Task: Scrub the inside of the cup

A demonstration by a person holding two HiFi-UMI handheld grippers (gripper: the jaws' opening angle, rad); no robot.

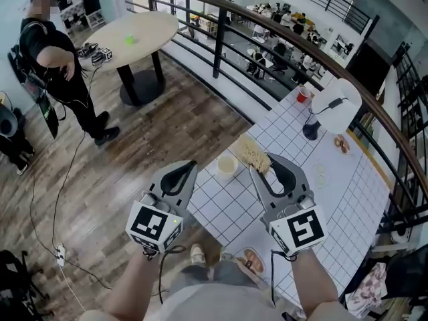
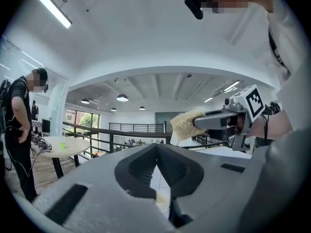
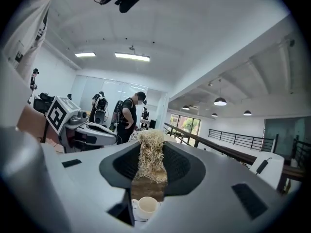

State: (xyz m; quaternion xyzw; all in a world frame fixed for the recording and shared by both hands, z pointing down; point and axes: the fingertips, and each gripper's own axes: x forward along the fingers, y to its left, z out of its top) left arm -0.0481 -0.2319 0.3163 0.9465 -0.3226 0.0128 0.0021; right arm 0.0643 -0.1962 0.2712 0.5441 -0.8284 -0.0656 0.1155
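The cup point(image 1: 227, 165) stands upright on the white gridded tabletop point(image 1: 361, 192), near its edge. It is at about 1 o'clock from the left claw point(image 1: 191, 165) and at 10 o'clock from the right claw point(image 1: 261, 170), and neither claw touches it. The right claw is clenched on a pale fibrous scrubber point(image 1: 251, 153). The bundle reaches out beyond the jaw tips and hangs just beside the cup, a little above it. The left claw is closed, with nothing between its jaws.

I judge that the cup is small and light, with stiff, smooth walls, perhaps ceramic. So it may slide or tip when the scrubber pushes inside it. The left claw would need to open and take the wall at the rim, or the small handle that shows in the right gripper view. The scrubber looks soft and should bend to fit the opening.

A red cup point(image 1: 304, 93) and a white lamp-like object point(image 1: 336, 104) stand at 1 o'clock, well apart. A person point(image 1: 57, 65) stands beside a round table point(image 1: 137, 32) at 10 o'clock. Nothing stands between the claws and the cup.
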